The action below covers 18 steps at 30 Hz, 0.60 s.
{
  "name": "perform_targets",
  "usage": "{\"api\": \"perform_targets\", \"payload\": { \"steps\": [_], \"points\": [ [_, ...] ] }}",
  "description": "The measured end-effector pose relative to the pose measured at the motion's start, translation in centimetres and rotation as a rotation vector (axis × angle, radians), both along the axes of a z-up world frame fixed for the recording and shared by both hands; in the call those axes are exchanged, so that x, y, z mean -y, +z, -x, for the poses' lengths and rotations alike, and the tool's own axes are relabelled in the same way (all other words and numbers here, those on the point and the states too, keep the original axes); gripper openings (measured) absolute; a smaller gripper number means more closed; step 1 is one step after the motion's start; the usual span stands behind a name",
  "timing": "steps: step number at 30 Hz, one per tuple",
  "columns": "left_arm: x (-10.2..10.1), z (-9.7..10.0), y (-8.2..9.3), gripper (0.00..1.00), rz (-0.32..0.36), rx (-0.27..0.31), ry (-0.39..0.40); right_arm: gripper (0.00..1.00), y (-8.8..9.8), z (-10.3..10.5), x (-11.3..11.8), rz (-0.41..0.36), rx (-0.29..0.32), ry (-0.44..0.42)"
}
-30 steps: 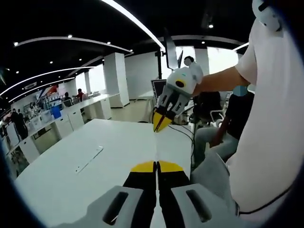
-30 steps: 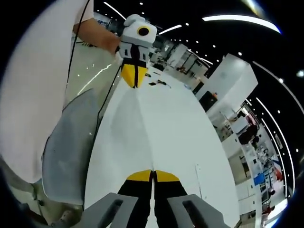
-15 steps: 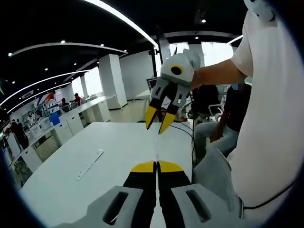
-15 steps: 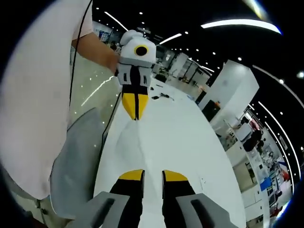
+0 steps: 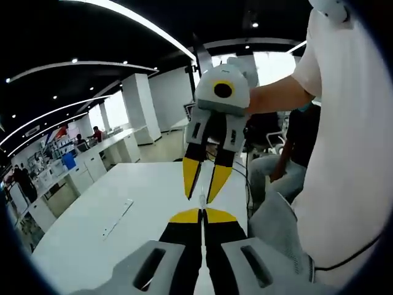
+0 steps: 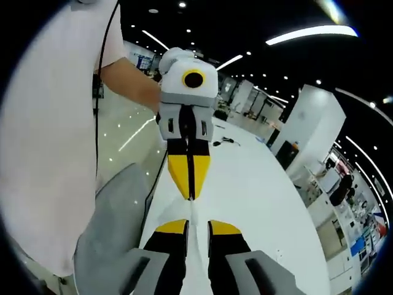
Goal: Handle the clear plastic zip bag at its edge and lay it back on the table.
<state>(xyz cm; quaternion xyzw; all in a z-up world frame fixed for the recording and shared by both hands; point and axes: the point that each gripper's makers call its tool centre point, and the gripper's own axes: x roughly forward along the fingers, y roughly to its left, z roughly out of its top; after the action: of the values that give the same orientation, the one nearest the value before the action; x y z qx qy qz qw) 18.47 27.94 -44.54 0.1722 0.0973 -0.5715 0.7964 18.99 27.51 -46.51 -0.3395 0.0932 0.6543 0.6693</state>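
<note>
In the left gripper view I see a white table (image 5: pixel 123 203) reaching away toward rows of desks, with a flat white strip (image 5: pixel 118 218) lying on it well to the left. At the bottom, my left gripper (image 5: pixel 202 216) has its yellow-tipped jaws pressed together, and a thin edge of the clear plastic zip bag (image 5: pixel 202 201) rises from between them; it is a faint line there, hard to make out. Just above, the right gripper (image 5: pixel 203 185) points down at it with its jaws spread apart, their tips either side of that edge, holding nothing. To the right stands the person in a white shirt (image 5: pixel 350 153).

In the right gripper view the shirt (image 6: pixel 49 135) is on the left. Toward the middle, the left gripper (image 6: pixel 190 182) hangs tip-down with jaws closed on the bag (image 6: pixel 192 212), a pale sliver running down from its tips. Below, the right gripper (image 6: pixel 191 228) is parted, the bag's edge in the gap between its jaws. The table (image 6: pixel 258 190) spreads to the right.
</note>
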Motion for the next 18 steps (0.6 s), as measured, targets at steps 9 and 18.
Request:
{"api": "perform_targets", "payload": {
  "steps": [9, 18],
  "points": [
    [-0.10, 0.11, 0.26, 0.00, 0.002, 0.008, 0.002, 0.02, -0.22, 0.52, -0.42, -0.004, -0.022, 0.018],
    [-0.09, 0.38, 0.26, 0.00, 0.003, 0.009, -0.001, 0.01, -0.16, 0.73, -0.42, -0.002, -0.035, 0.024]
  ]
}}
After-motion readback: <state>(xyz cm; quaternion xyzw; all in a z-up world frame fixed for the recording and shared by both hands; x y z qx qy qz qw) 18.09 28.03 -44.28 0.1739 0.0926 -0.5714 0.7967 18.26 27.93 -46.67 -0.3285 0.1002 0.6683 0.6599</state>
